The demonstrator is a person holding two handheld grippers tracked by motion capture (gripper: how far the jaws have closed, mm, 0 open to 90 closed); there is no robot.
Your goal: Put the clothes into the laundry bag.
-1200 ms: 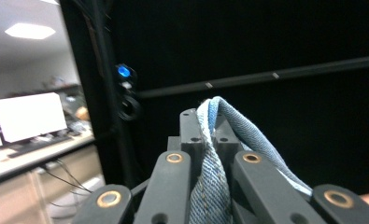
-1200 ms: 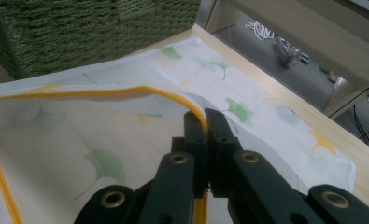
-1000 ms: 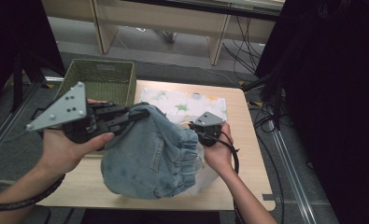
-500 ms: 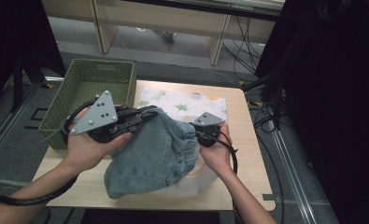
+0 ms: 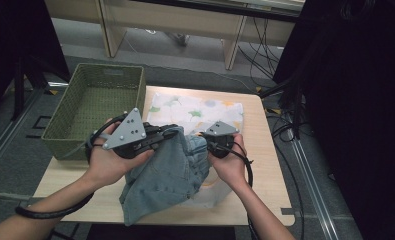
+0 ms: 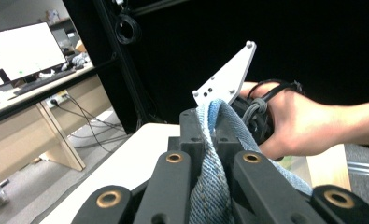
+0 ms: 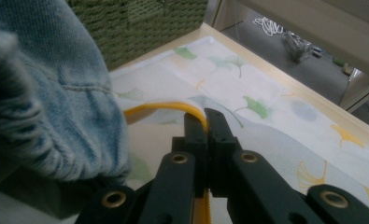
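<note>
1. Jaws of the left gripper (image 6: pixel 210 140) are clamped on a fold of the jeans (image 5: pixel 170 175), the denim running up between them; jaws of the right gripper (image 7: pixel 205 123) are pinched on the yellow edge (image 7: pixel 163 106) of the printed cloth (image 5: pixel 195 107).
2. Since a second ago the left gripper (image 5: pixel 155 137) has swung from the table's left side toward its middle, closing in on the right gripper (image 5: pixel 219 142).
3. That has gathered the jeans: the spread, rounded bundle is now a narrower bunch, hanging down to the near edge of the table (image 5: pixel 265 165).
4. More of the cloth is bared toward the far edge.
5. My read: the jeans are being lifted off the cloth, perhaps for the basket (image 5: pixel 97 107) at the far left corner.
</note>
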